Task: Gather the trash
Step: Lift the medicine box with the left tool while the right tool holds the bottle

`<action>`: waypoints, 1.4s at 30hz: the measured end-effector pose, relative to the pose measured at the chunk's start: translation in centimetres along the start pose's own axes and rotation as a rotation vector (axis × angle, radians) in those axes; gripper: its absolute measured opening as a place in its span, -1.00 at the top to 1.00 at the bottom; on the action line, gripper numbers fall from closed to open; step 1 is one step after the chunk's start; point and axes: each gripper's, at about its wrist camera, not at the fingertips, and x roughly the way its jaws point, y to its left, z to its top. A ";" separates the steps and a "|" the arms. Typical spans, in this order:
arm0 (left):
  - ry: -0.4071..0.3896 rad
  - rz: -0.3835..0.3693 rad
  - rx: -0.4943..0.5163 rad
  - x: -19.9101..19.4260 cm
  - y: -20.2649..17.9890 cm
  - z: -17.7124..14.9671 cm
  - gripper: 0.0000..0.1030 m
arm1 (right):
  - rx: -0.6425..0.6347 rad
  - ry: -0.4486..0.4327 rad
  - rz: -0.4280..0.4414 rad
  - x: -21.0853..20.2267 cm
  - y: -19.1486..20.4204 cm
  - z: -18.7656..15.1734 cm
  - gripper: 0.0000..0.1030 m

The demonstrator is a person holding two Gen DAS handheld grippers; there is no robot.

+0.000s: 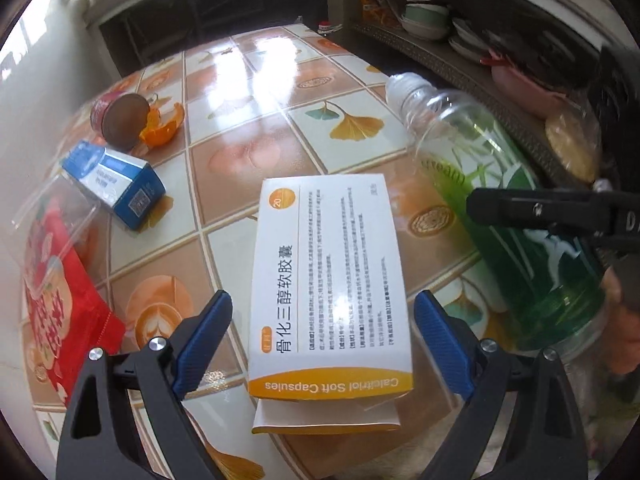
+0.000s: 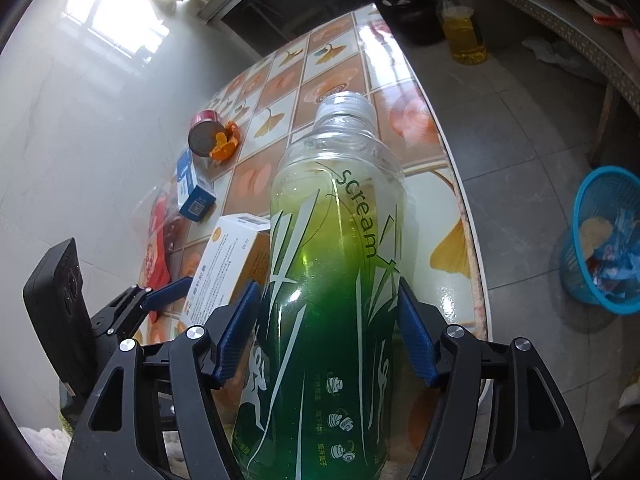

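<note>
Near the table's [image 1: 248,76] right edge, the right gripper [image 2: 328,332] is clamping one green bottle [image 2: 332,264]; the left gripper [image 1: 324,344] is straddling one capsule box [image 1: 328,280], fingers spread, with one blue box [image 1: 116,184], can [image 1: 120,120] and peel [image 1: 164,124] lying beyond.

A green-labelled "Scream" plastic bottle [image 2: 332,264], clear near its capped neck, sits clamped between blue jaws, tilted over the worktop edge. A white-and-orange Calcitriol capsule box [image 1: 328,280] lies flat (end flap open). Farther off: a blue-white carton [image 1: 114,184], orange peel [image 1: 162,126], a tipped red can [image 1: 118,118], a red packet [image 1: 60,300].
</note>
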 end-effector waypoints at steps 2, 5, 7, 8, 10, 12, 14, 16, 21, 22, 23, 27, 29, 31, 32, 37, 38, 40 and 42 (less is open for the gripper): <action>0.002 0.010 0.006 0.3 -0.1 -0.1 -0.75 | -0.014 0.007 -0.013 0.1 0.2 0.0 -0.28; 0.009 0.006 0.001 0.7 -0.4 -0.4 -0.63 | -0.034 0.020 -0.033 0.3 0.5 0.0 -0.28; 0.013 0.000 -0.011 0.8 -0.4 -0.5 -0.53 | -0.045 0.024 -0.046 0.4 0.7 0.0 -0.28; 0.015 -0.002 -0.019 0.9 -0.3 -0.5 -0.47 | -0.047 0.026 -0.054 0.5 0.8 0.0 -0.28; 0.015 -0.013 -0.035 1.0 0.0 -0.5 -0.41 | -0.047 0.029 -0.064 0.6 0.8 0.0 -0.28; 0.013 -0.018 -0.047 0.9 0.2 -0.5 -0.36 | -0.043 0.033 -0.066 0.8 0.9 0.1 -0.28; 0.008 -0.017 -0.050 0.9 0.3 -0.6 -0.36 | -0.047 0.033 -0.072 0.8 1.0 0.1 -0.25; 0.003 -0.016 -0.053 0.8 0.5 -0.7 -0.36 | -0.044 0.035 -0.072 0.9 1.0 0.2 -0.20; -0.009 -0.011 -0.048 0.7 0.4 -0.9 -0.35 | -0.027 0.026 -0.069 0.9 0.9 0.1 -0.16; -0.012 -0.010 -0.046 0.6 0.4 -0.9 -0.35 | -0.022 0.024 -0.066 0.8 0.9 0.1 -0.16; -0.014 -0.010 -0.046 0.6 0.4 -0.9 -0.35 | -0.018 0.022 -0.064 0.8 0.9 0.1 -0.16; -0.023 -0.003 -0.043 0.5 0.3 -1.1 -0.35 | -0.009 0.019 -0.055 0.5 0.8 0.2 -0.15; -0.030 -0.001 -0.044 0.3 0.3 -1.0 -0.35 | -0.004 0.017 -0.050 0.4 0.7 0.2 -0.15; -0.034 0.000 -0.044 0.3 0.3 -1.0 -0.35 | -0.001 0.016 -0.047 0.3 0.7 0.3 -0.15; -0.038 0.003 -0.042 0.2 0.3 -1.0 -0.35 | 0.001 0.016 -0.044 0.3 0.7 0.3 -0.15; -0.046 0.005 -0.040 0.0 0.3 -1.0 -0.35 | 0.004 0.014 -0.038 0.1 0.7 0.3 -0.15; -0.048 0.006 -0.040 0.0 0.3 -1.0 -0.35 | 0.004 0.013 -0.038 0.1 0.7 0.3 -0.15; -0.050 0.006 -0.042 -0.1 0.3 -1.1 -0.35 | 0.004 0.011 -0.037 0.0 0.8 0.3 -0.15; -0.052 0.006 -0.043 -0.2 0.3 -1.1 -0.35 | 0.002 0.010 -0.035 -0.1 0.9 0.4 -0.15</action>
